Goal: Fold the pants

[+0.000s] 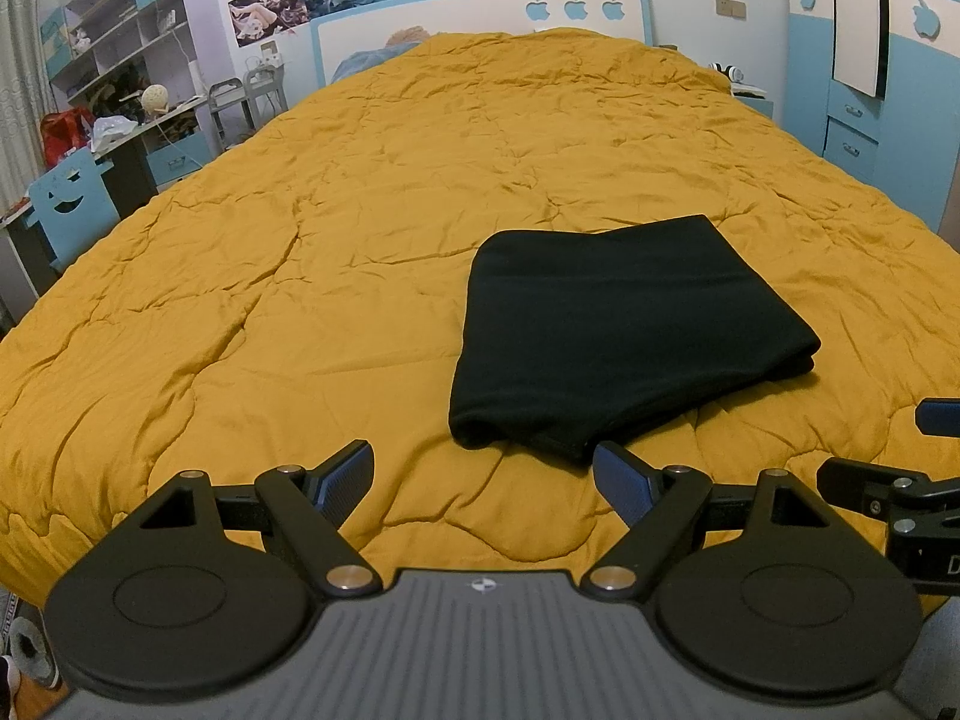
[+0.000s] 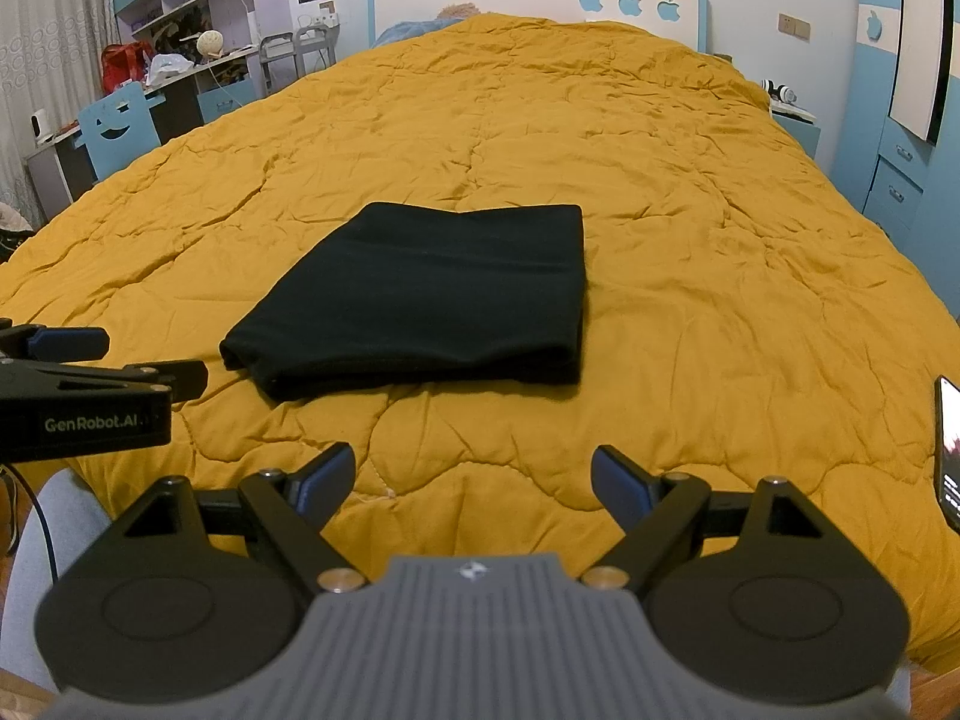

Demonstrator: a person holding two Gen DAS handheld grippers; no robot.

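On the yellow quilt point(image 1: 360, 210) we see folded black pants point(image 1: 618, 324).
Only our right view shows a phone point(image 2: 948, 450) at far right; both claws, left point(image 1: 483, 480) and right point(image 2: 474, 480), gape empty, pants just beyond.

Left gripper point(image 1: 483, 483), right gripper point(image 2: 473, 483): black linkages, blue ribbed pads, silver pivot screws, round black discs, grey ribbed body. "GenRobot.AI" on left's side.
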